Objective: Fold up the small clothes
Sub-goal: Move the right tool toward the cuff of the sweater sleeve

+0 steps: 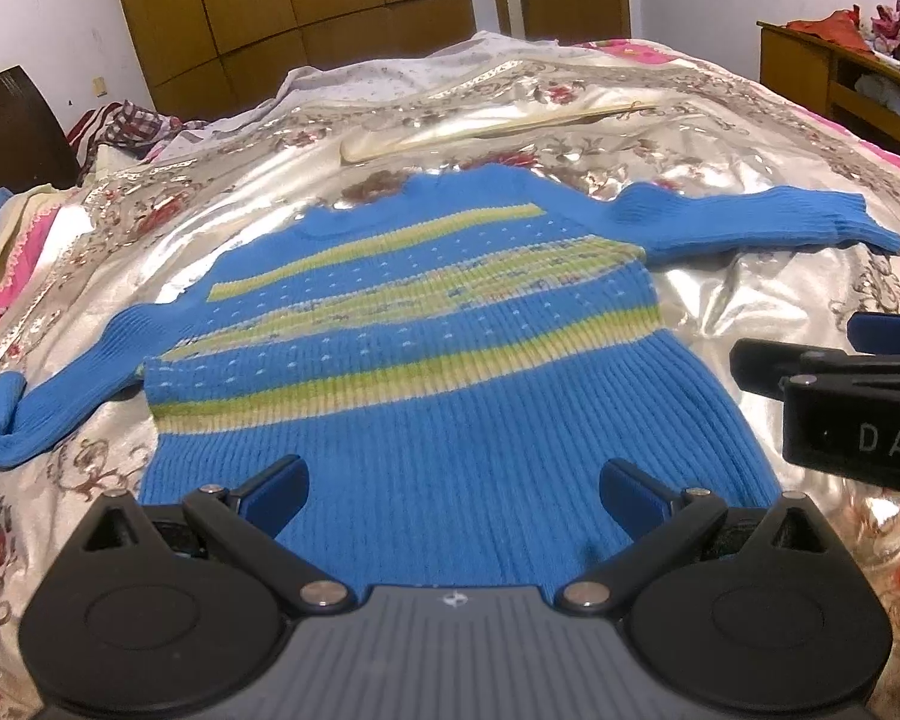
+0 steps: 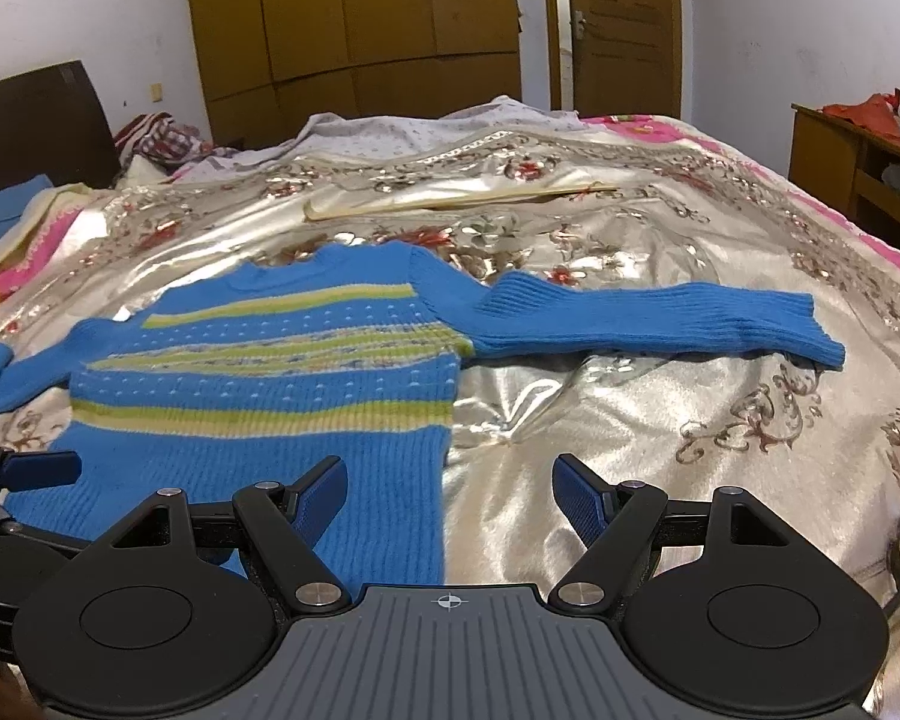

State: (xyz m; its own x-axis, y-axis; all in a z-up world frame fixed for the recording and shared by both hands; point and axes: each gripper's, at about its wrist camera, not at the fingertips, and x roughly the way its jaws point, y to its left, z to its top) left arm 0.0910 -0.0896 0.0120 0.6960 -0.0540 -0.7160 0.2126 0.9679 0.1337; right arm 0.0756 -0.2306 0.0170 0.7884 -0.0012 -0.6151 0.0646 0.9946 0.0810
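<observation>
One blue knitted sweater [image 1: 426, 372] with yellow-green stripes is laid flat on a bed covered by a shiny floral bedspread [image 1: 720, 324], its two sleeves spread out to either side. In the left wrist view, the left tongs [image 1: 453, 495] are seen wide open above the sweater's lower hem, with nothing between the two blue pads; the hem fills the gap beneath them. At the right edge of that view, part of the right tongs [image 1: 858, 360] is caught from the side. In the right wrist view, the right tongs [image 2: 450, 498] are likewise held wide apart and empty, placed over the sweater's right edge, so that one pad is over the knit and the other over bare bedspread. One blue pad of the left tongs [image 2: 39, 471] is shown at the left edge there. A wooden wardrobe [image 2: 354, 24] and one door [image 2: 624, 24] are seen behind the bed in both views. A wooden side cabinet [image 1: 834, 78] is seen at the right.
</observation>
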